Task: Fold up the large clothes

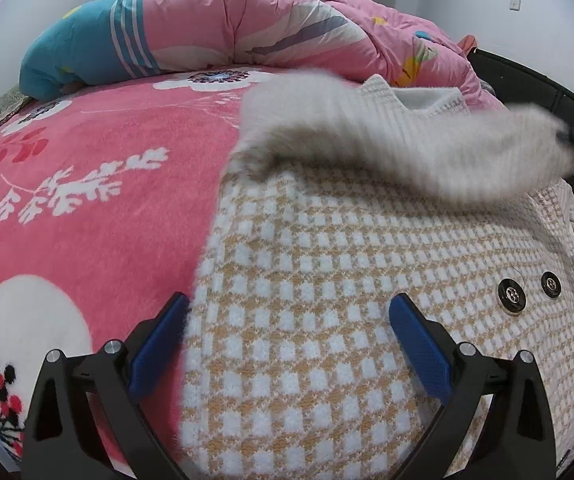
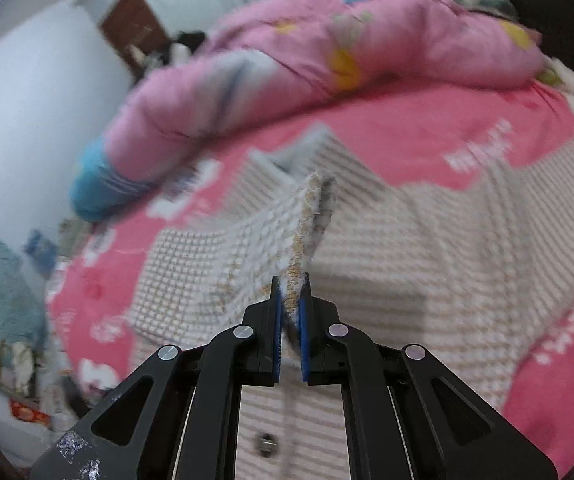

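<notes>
A cream and tan checked knit cardigan point(image 1: 327, 260) lies spread on a pink flowered blanket point(image 1: 107, 160), with two dark buttons point(image 1: 511, 292) near its right side. My left gripper point(image 1: 291, 314) is open over the garment's near part, and its left pad point(image 1: 167, 340) sits at the cardigan's left edge. In the right wrist view my right gripper point(image 2: 290, 285) is shut on the edge of a sleeve point(image 2: 283, 224), which it holds up above the cardigan body point(image 2: 427, 240). In the left wrist view the raised sleeve point(image 1: 407, 148) is a blur across the cardigan's top.
A rolled pink quilt point(image 1: 227, 24) with a blue end point(image 1: 75, 56) lies along the far side of the bed. A black bed frame point(image 1: 527, 76) runs at the right. Bags and clutter point(image 2: 23, 380) lie on the floor beside the bed. White walls stand behind.
</notes>
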Demonstrator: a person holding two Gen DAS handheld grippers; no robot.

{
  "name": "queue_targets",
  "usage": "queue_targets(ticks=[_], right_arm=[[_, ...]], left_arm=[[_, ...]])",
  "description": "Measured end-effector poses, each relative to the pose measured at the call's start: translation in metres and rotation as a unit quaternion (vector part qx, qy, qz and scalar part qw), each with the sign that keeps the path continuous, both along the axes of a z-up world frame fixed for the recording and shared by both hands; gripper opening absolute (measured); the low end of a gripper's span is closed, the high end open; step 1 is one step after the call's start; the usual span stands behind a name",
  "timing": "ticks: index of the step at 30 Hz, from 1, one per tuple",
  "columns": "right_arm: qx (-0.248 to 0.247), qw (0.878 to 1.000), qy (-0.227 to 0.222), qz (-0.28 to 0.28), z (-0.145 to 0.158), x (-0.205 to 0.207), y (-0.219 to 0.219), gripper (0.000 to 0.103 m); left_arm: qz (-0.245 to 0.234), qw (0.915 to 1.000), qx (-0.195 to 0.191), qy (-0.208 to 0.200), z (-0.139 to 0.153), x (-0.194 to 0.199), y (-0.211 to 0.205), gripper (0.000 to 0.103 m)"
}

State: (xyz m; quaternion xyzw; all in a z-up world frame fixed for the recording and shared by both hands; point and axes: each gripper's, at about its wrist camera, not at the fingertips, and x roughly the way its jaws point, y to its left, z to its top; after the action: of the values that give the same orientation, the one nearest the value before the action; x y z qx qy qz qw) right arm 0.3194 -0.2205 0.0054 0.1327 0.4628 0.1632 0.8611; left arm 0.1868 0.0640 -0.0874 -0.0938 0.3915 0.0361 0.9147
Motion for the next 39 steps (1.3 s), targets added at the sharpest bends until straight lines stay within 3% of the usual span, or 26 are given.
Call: queue_targets(ticks=[5, 7, 9, 11, 13, 16, 19, 22, 27, 29, 30, 31, 32, 35, 39], right_arm=[[0.009, 1.000, -0.003, -0.007, -0.003, 0.002, -0.015, 0.005], [-0.011, 1.000, -0.008, -0.007, -0.006, 0.005, -0.010, 0.005], [-0.037, 0.999, 0.018, -0.012, -0.027, 0.015, -0.012, 0.007], [-0.074, 0.996, 0.044, -0.023, -0.042, 0.021, -0.021, 0.018], [-0.145, 0.987, 0.031, -0.058, -0.042, 0.017, -0.028, 0.023], [-0.117, 0.991, -0.026, -0.056, -0.013, -0.001, -0.030, 0.044], [-0.117, 0.992, -0.053, -0.019, 0.005, -0.005, -0.002, 0.048], [-0.094, 0.993, -0.051, 0.049, 0.007, -0.002, 0.045, 0.049], [-0.077, 0.985, -0.030, 0.152, -0.017, 0.001, 0.126, 0.048], [-0.131, 0.979, -0.010, 0.155, -0.041, 0.006, 0.138, 0.047], [-0.199, 0.970, 0.005, 0.140, -0.059, 0.011, 0.139, 0.046], [-0.231, 0.963, 0.014, 0.135, -0.071, 0.013, 0.135, 0.048], [-0.220, 0.966, 0.016, 0.135, -0.071, 0.013, 0.132, 0.048], [-0.220, 0.968, 0.019, 0.118, -0.050, 0.011, 0.133, 0.047], [-0.171, 0.970, -0.025, 0.173, -0.012, 0.004, 0.179, 0.047]], left_arm=[[0.000, 1.0000, 0.002, 0.003, 0.001, 0.000, 0.001, 0.098], [0.000, 1.0000, 0.002, 0.003, 0.001, 0.001, 0.000, 0.098], [0.000, 1.0000, 0.002, 0.003, 0.000, 0.000, 0.000, 0.098], [0.000, 1.0000, 0.001, 0.003, 0.001, 0.000, 0.000, 0.098], [0.000, 1.0000, 0.002, 0.003, 0.001, 0.000, 0.000, 0.098], [0.001, 1.0000, 0.003, 0.003, 0.001, 0.000, 0.000, 0.098], [0.001, 1.0000, 0.002, 0.002, 0.000, 0.000, 0.000, 0.098], [0.002, 1.0000, 0.002, 0.001, 0.000, 0.000, -0.001, 0.098], [-0.001, 1.0000, -0.003, 0.000, 0.001, -0.001, 0.002, 0.098], [-0.001, 1.0000, -0.004, -0.002, 0.001, -0.002, 0.003, 0.098], [-0.001, 1.0000, -0.006, -0.003, 0.001, -0.002, 0.004, 0.098], [-0.002, 1.0000, -0.008, -0.004, 0.001, -0.002, 0.004, 0.098], [-0.002, 0.9999, -0.011, -0.006, 0.001, -0.002, 0.004, 0.098], [-0.003, 0.9998, -0.018, -0.012, 0.000, -0.003, 0.007, 0.098], [-0.003, 0.9996, -0.023, -0.016, 0.000, -0.006, 0.008, 0.098]])
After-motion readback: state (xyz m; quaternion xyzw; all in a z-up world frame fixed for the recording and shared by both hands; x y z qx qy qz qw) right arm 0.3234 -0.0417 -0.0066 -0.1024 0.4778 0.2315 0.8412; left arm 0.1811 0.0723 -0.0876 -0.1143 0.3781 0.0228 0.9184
